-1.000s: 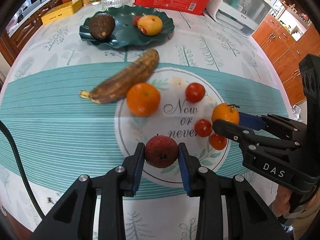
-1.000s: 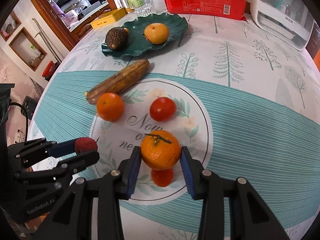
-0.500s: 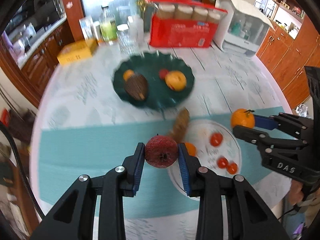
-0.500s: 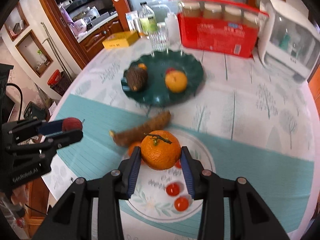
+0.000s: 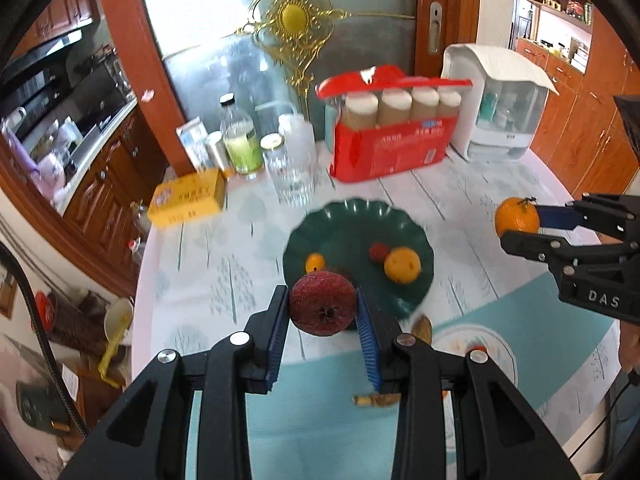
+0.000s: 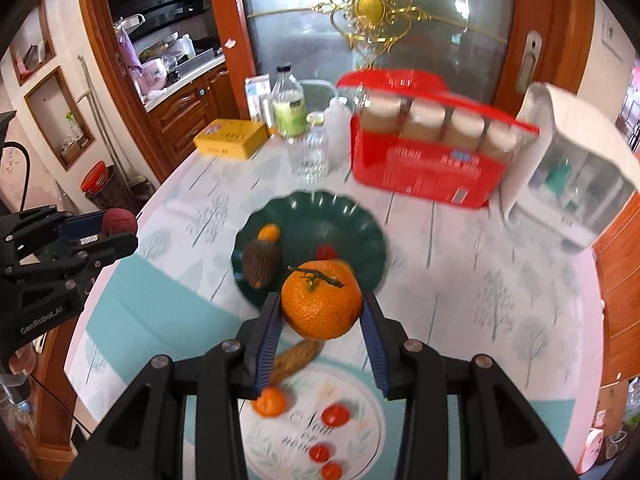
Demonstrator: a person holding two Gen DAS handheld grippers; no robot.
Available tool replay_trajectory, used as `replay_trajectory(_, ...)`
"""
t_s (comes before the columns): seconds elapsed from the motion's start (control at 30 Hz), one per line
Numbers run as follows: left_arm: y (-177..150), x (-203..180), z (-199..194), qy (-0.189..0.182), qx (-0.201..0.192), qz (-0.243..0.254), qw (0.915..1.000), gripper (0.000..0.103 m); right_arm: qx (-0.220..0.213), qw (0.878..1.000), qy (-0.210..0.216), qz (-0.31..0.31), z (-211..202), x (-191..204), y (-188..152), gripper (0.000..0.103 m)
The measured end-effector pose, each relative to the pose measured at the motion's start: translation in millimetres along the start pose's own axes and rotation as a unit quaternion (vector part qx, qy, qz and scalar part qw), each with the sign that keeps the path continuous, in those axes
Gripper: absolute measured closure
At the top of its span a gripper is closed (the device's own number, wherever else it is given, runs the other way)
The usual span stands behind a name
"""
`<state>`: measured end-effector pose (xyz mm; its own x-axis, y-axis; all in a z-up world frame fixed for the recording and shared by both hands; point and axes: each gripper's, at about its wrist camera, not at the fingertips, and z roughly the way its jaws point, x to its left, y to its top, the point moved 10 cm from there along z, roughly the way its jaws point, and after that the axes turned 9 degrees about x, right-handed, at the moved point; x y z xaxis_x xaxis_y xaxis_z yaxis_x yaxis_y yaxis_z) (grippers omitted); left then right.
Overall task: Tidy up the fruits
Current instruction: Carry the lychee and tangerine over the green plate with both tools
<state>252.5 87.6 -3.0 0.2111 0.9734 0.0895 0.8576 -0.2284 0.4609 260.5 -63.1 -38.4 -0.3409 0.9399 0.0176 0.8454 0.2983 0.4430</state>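
A glossy green plate [image 6: 360, 236] sits on a matt printed tablecloth [image 6: 460, 292]. The near orange [image 6: 322, 304] looks pebbled; the far cabinets [image 6: 188, 116] are polished wood.

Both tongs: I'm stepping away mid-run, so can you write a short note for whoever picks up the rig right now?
Left tongs: shut on the dark red fruit, held in the air.
Right tongs: shut on the stemmed orange, also in the air.
Green plate: already holds an avocado, a small orange fruit, a small red fruit and a yellow-orange fruit.
Left on the tablecloth: banana, another orange, three tomatoes.
Next, likely: set both held fruits on the plate, then fetch the rest.
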Motion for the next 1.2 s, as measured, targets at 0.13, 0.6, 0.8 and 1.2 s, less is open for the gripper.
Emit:
replay_trajectory(0.13,28.9,4.5,7.2,-0.001,-0.001,0.01,0.9999,0.071,-0.004,1.0,-0.003,0.008,2.3,-5.8,28.8,0.063)
replay_trajectory(0.6,84.2,13.6,107.4,-0.05,0.035,-0.014,0.998,0.071,0.034,0.998,-0.011,0.053,103.2,-25.4,78.2,0.063)
replay_trajectory(0.8,78.1,5.2,176.4,-0.062,0.082,-0.019,0.9946,0.071,0.069,0.995,-0.008,0.076,159.5,-34.4,69.1,0.063)
replay_trajectory(1.2,64.4,-22.9,273.1,-0.08,0.144,-0.006,0.9863,0.071,0.116,0.988,0.01,0.097,233.3,-49.3,52.0,0.063)
